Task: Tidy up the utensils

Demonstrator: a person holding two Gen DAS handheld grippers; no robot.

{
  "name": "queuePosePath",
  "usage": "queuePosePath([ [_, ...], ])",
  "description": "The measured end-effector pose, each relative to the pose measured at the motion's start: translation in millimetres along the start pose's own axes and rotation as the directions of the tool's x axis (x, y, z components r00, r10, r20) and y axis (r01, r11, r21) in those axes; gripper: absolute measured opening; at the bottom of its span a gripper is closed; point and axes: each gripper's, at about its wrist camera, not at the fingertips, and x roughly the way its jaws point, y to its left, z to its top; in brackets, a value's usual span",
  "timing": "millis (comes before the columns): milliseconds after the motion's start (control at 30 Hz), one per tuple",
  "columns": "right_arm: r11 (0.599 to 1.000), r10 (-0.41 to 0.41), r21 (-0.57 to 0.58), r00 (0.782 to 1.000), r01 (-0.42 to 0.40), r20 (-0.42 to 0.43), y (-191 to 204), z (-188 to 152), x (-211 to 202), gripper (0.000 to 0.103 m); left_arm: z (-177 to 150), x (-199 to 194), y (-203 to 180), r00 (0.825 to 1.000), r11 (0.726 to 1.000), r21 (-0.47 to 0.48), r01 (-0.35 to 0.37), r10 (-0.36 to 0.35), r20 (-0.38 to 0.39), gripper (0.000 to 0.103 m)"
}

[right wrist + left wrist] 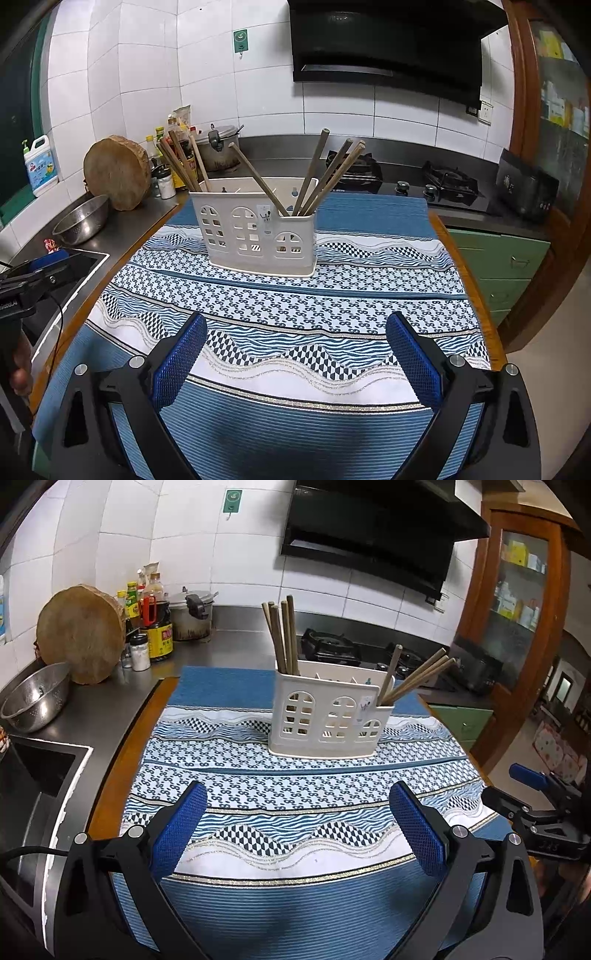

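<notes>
A white plastic utensil holder [327,716] with window cut-outs stands on the blue patterned tablecloth [295,786]; it also shows in the right wrist view [258,236]. Several brown chopsticks [282,638] stand in its left compartment and several more [417,677] lean in its right compartment. In the right wrist view the left bunch [183,162] and the right bunch [325,173] show too. My left gripper [297,830] is open and empty, low over the cloth in front of the holder. My right gripper [295,354] is open and empty in the same way.
A steel bowl [37,698], a round wooden board [81,635], sauce bottles [155,624] and a pot [192,613] stand on the left counter by a sink [33,771]. A gas hob [443,184] lies behind the table. The right gripper shows at the left view's right edge [539,805].
</notes>
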Motion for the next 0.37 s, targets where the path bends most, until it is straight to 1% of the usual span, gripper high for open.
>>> queuePosePath([
  [100,1.0,0.0,0.003,1.0,0.0,-0.001,-1.0,-0.7,-0.1,0.094,0.9,1.2,1.4,1.0,1.0,-0.005,0.013,-0.013,-0.011,0.098],
  [367,1.0,0.003,0.004,1.0,-0.003,-0.008,-2.4,-2.3,1.8,0.094,0.2,4.2,1.2,1.0,1.0,0.0,0.007,-0.007,-0.027,0.098],
])
